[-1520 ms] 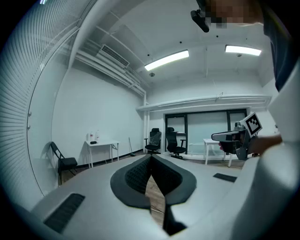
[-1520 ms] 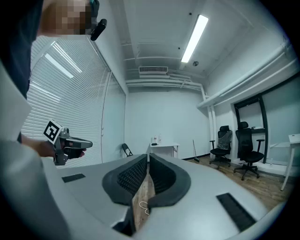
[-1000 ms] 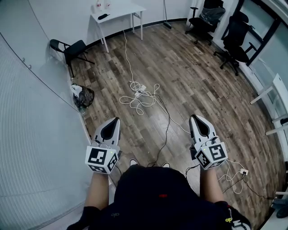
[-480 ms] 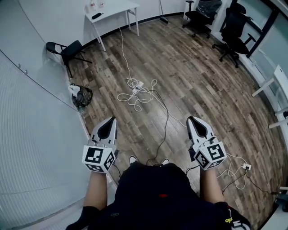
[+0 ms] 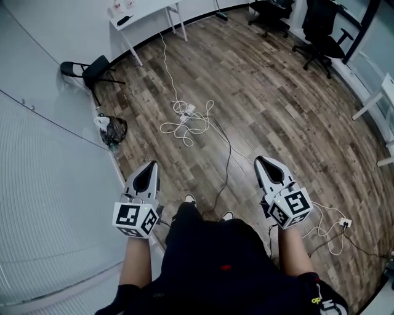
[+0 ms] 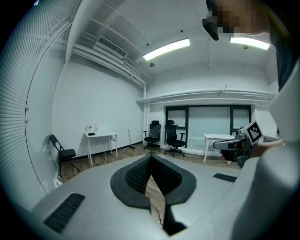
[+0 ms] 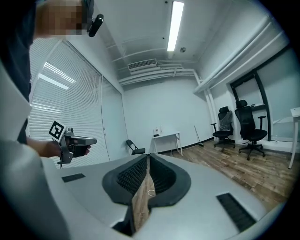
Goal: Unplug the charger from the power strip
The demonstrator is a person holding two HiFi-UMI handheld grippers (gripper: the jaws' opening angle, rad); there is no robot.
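Out on the wood floor [image 5: 289,104], well ahead of both grippers, a white power strip [image 5: 186,111] lies in a loose coil of white cable [image 5: 184,128]; the charger on it is too small to make out; a black cable [image 5: 228,161] runs from the coil back toward the person's feet; left gripper [image 5: 152,165] has jaws together at the tips, nothing between them; right gripper [image 5: 261,161] likewise pressed together, empty; both are held low in front of the body, pointing forward, well apart from the strip; black bag [image 5: 114,130] by the left wall; folding chair [image 5: 92,66] and white table [image 5: 144,11] beyond.
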